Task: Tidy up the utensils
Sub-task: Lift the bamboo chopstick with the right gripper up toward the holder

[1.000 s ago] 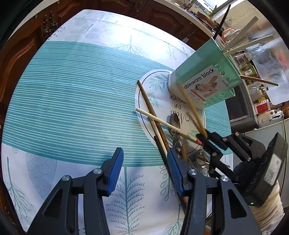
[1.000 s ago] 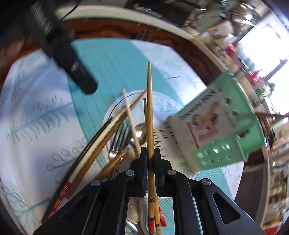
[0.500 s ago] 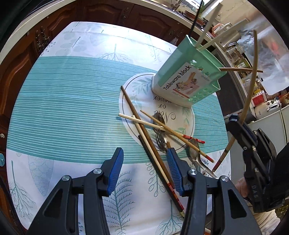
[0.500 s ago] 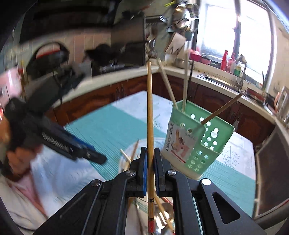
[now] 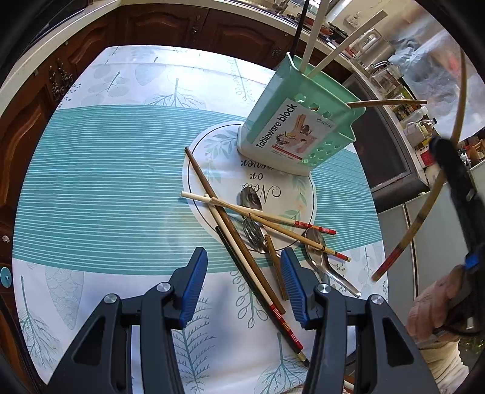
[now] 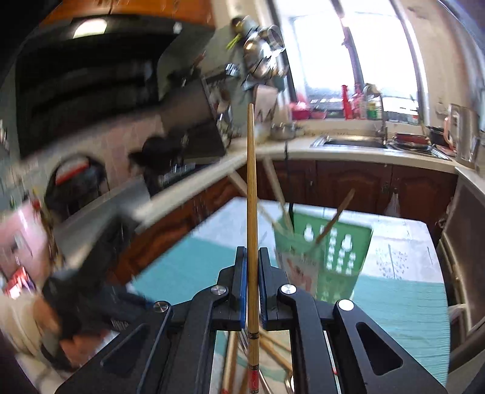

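Note:
A green tableware holder (image 5: 298,127) stands on a white round mat (image 5: 209,157) and holds several sticks; it also shows in the right wrist view (image 6: 339,251). Loose chopsticks (image 5: 242,257), a fork (image 5: 256,233) and spoons (image 5: 318,251) lie crossed on the mat's near side. My left gripper (image 5: 244,283) is open and empty, low over these utensils. My right gripper (image 6: 251,272) is shut on a bamboo chopstick (image 6: 251,188) and holds it upright, high at the table's right; the chopstick also shows in the left wrist view (image 5: 436,188).
A teal striped leaf-print tablecloth (image 5: 106,188) covers the table. Dark wooden cabinets (image 5: 169,27) and a counter with a sink (image 6: 357,142) run behind. An appliance (image 5: 382,151) stands close beyond the table's right edge.
My right gripper has lifted the chopstick off the pile and swung it upright, away to the right. My left gripper has drawn back, so the holder looks farther away.

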Demonstrator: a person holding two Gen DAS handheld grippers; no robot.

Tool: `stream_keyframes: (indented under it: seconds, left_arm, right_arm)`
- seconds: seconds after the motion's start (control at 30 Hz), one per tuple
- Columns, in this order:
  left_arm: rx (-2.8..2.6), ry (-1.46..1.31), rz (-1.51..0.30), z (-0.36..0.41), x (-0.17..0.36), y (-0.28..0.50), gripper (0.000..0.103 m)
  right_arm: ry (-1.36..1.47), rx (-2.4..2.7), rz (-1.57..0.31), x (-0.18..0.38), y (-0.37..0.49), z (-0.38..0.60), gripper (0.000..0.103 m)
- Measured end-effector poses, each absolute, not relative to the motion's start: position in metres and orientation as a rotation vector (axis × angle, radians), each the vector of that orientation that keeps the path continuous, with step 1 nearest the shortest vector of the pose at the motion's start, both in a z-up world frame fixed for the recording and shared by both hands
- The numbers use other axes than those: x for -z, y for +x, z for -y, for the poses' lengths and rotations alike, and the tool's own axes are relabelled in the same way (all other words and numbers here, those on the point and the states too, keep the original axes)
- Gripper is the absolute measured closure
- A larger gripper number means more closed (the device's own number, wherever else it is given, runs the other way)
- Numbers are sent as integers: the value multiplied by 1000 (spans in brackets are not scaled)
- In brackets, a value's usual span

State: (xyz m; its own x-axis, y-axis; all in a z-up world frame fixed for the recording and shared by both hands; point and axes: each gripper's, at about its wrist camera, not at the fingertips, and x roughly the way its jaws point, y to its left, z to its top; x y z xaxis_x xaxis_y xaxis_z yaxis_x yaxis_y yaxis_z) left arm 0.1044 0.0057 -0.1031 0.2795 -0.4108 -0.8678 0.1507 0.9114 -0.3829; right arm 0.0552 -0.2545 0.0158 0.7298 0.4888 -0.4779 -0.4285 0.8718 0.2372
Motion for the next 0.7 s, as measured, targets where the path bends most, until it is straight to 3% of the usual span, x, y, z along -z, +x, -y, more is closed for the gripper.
stream_keyframes:
  seconds: [0.37,0.7]
  left_arm:
    - [397,-237,-1218,-4,97,108,55]
    - [358,-272,-1245,-19,109,116,55]
  right_arm:
    - [248,-381,-367,-78,115,272,97]
    - [163,-476,-348,-82,138,291,97]
